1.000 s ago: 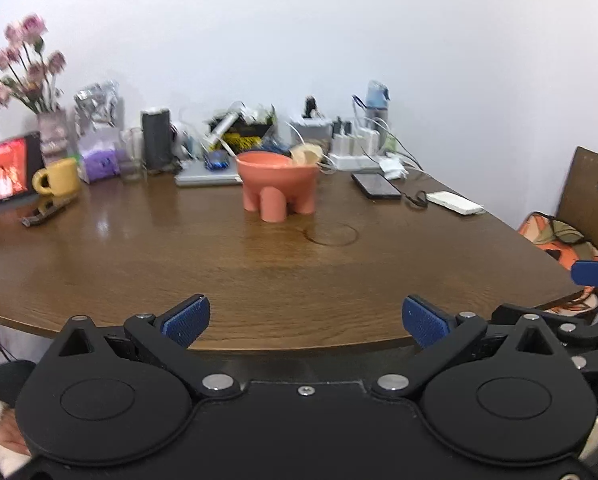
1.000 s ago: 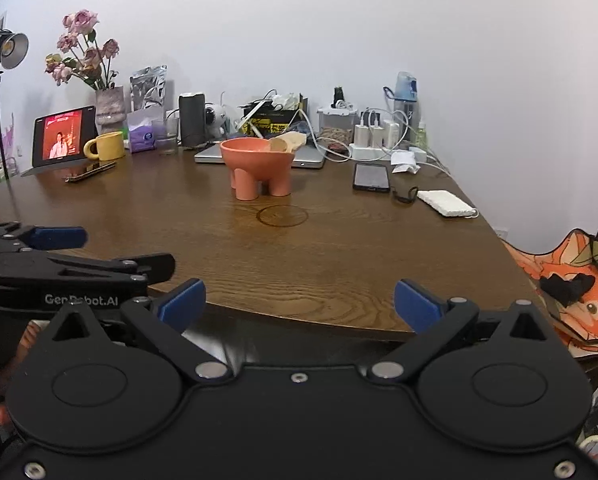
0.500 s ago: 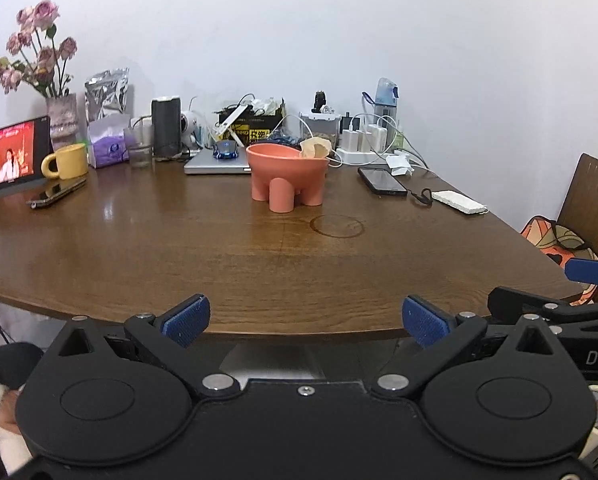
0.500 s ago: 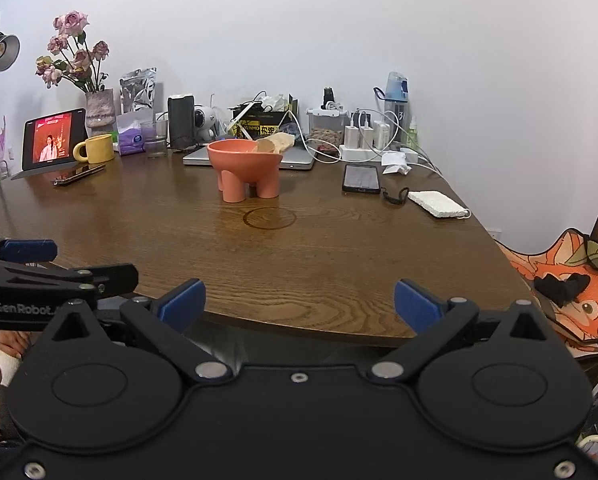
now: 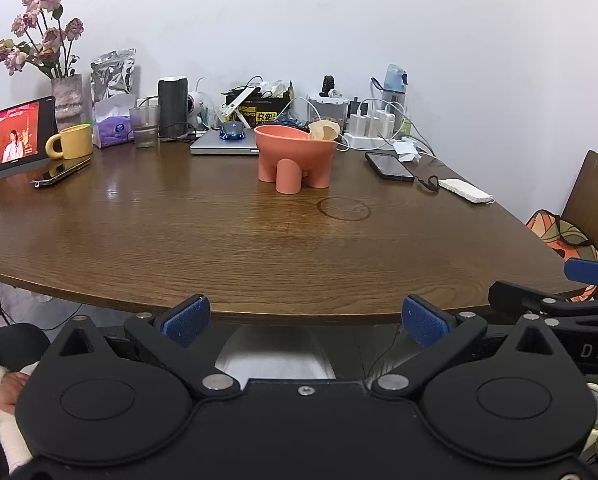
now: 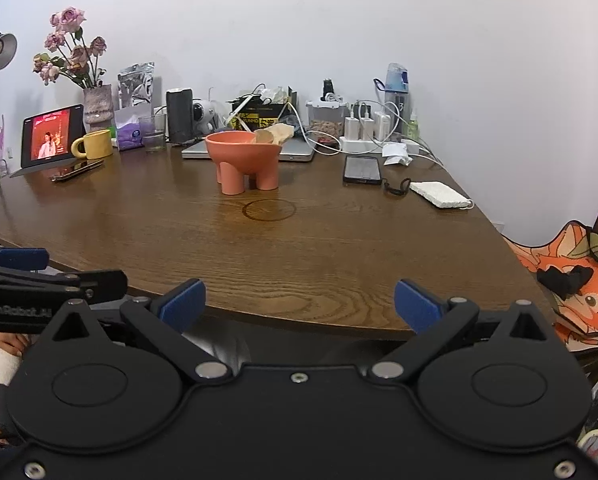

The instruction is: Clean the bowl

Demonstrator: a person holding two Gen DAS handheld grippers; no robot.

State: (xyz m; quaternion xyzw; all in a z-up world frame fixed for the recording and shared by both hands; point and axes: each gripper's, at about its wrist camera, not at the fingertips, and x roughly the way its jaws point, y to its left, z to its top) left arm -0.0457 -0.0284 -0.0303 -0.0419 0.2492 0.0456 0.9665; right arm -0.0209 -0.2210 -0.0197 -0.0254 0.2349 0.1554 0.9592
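A salmon-pink bowl on stubby legs (image 5: pixel 295 156) (image 6: pixel 243 160) stands far back on the brown wooden table (image 5: pixel 219 240) (image 6: pixel 319 248). A beige crumpled scrap (image 5: pixel 323 131) (image 6: pixel 275 134) rests on its right rim. A white sponge (image 5: pixel 465 191) (image 6: pixel 439 195) lies at the table's right side. My left gripper (image 5: pixel 305 318) hangs open at the near table edge, nothing between its blue pads. My right gripper (image 6: pixel 299 304) is likewise open and empty, level with the front edge. Each gripper shows at the edge of the other's view.
Along the back wall stand a flower vase (image 5: pixel 65 96), a tablet (image 5: pixel 17 136), a yellow mug (image 5: pixel 73 142), a laptop (image 5: pixel 223 146), chargers and cables (image 5: pixel 375 124). A phone (image 5: pixel 389 166) lies near the sponge. A chair with an orange cushion (image 6: pixel 575 280) sits to the right.
Both grippers have drifted a little; the bowl has shifted slightly right in the left view and left in the right view. Both stay open and empty.
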